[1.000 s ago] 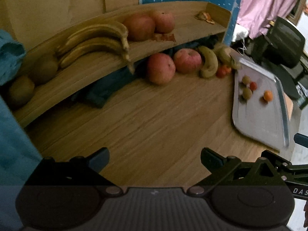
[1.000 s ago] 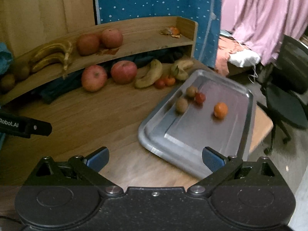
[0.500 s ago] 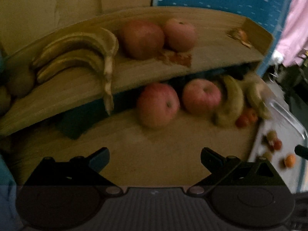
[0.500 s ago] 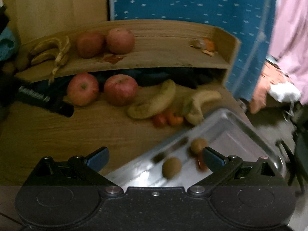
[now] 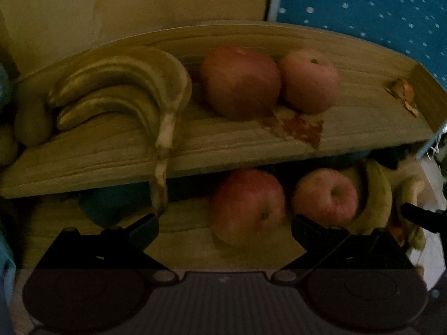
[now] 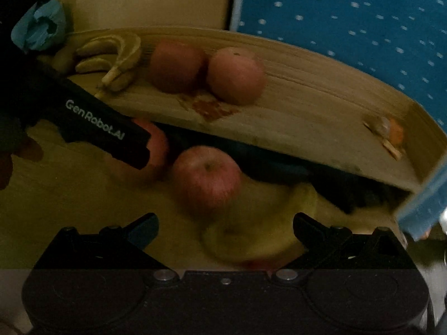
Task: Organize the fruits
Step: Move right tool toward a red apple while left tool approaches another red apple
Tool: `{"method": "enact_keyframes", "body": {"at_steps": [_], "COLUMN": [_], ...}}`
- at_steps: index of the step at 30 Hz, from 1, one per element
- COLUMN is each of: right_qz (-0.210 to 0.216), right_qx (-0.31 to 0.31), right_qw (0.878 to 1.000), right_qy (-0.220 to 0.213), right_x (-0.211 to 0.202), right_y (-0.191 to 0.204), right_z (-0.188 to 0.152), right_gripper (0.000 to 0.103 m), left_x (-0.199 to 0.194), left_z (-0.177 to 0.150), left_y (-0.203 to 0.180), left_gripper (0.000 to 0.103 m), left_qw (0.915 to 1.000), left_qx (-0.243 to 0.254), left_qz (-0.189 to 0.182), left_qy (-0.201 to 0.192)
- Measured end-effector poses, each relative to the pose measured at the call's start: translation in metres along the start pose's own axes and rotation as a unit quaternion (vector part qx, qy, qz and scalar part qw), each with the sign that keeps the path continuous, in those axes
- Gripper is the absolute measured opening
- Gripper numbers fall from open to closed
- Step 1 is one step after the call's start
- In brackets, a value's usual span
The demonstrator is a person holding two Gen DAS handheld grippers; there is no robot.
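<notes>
Two red apples lie on the table under the wooden shelf (image 5: 223, 150). My left gripper (image 5: 225, 227) is open, and the left apple (image 5: 247, 205) sits just ahead of its jaws. The second apple (image 5: 325, 195) lies to the right, beside a banana (image 5: 377, 195). My right gripper (image 6: 225, 227) is open over a blurred yellow banana (image 6: 251, 234), with an apple (image 6: 206, 176) just beyond. The left gripper's black body (image 6: 95, 125) crosses that view and half hides the other apple (image 6: 157, 145). On the shelf rest a banana bunch (image 5: 125, 95) and two apples (image 5: 240, 81).
A piece of orange peel (image 5: 403, 95) lies at the shelf's right end, next to its side wall. A reddish stain (image 5: 299, 125) marks the shelf board. A blue dotted cloth (image 5: 363, 5) hangs behind. Kiwis (image 5: 30, 120) sit at the shelf's left end.
Both grippers have moved forward toward the shelf, and the fruit now looks much larger. The metal tray has dropped out of both views. Both grippers stay open.
</notes>
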State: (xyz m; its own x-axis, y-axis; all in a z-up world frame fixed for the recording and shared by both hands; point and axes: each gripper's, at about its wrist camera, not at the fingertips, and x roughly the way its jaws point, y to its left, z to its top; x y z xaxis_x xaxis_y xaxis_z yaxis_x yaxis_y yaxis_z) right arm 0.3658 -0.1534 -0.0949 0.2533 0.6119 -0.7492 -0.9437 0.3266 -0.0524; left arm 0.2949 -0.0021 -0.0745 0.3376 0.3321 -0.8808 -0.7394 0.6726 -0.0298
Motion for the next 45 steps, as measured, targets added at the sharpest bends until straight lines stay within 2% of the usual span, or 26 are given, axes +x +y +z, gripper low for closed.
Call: {"method": "enact_keyframes", "body": {"at_steps": [9, 13, 18, 22, 28, 31, 33, 41, 45], "right_qz": [0.034, 0.047, 0.052, 0.057, 0.06, 0.056, 0.056, 0.057, 0.061], "right_qx": [-0.036, -0.034, -0.035, -0.031, -0.026, -0.022, -0.019, -0.015, -0.009], "right_qw": [0.999, 0.998, 0.998, 0.998, 0.998, 0.998, 0.998, 0.998, 0.998], "right_qy": [-0.002, -0.002, -0.003, 0.002, 0.003, 0.004, 0.003, 0.005, 0.007], "right_x": [0.032, 0.041, 0.047, 0.052, 0.054, 0.055, 0.055, 0.059, 0.061], "right_y": [-0.001, -0.001, -0.001, -0.002, -0.002, -0.003, -0.004, -0.004, -0.006], "right_z": [0.015, 0.02, 0.023, 0.023, 0.021, 0.019, 0.02, 0.019, 0.019], "right_gripper": [0.095, 0.086, 0.083, 0.076, 0.075, 0.075, 0.075, 0.075, 0.075], "left_x": [0.014, 0.022, 0.02, 0.022, 0.018, 0.017, 0.017, 0.024, 0.035], "left_z": [0.009, 0.016, 0.016, 0.017, 0.018, 0.018, 0.017, 0.022, 0.03], "left_y": [0.003, 0.004, 0.004, 0.002, -0.002, -0.002, -0.005, -0.012, -0.012], "left_gripper": [0.103, 0.1, 0.098, 0.097, 0.092, 0.084, 0.084, 0.087, 0.087], "left_qw": [0.9998, 0.9995, 0.9995, 0.9993, 0.9987, 0.9979, 0.9973, 0.9981, 0.9983], "left_qx": [-0.02, -0.028, -0.028, -0.034, -0.046, -0.055, -0.056, -0.051, -0.044], "left_qz": [0.0, -0.003, -0.004, 0.003, 0.006, -0.008, -0.015, -0.005, -0.011], "left_qy": [0.009, 0.012, 0.014, 0.018, 0.02, 0.035, 0.045, 0.035, 0.036]}}
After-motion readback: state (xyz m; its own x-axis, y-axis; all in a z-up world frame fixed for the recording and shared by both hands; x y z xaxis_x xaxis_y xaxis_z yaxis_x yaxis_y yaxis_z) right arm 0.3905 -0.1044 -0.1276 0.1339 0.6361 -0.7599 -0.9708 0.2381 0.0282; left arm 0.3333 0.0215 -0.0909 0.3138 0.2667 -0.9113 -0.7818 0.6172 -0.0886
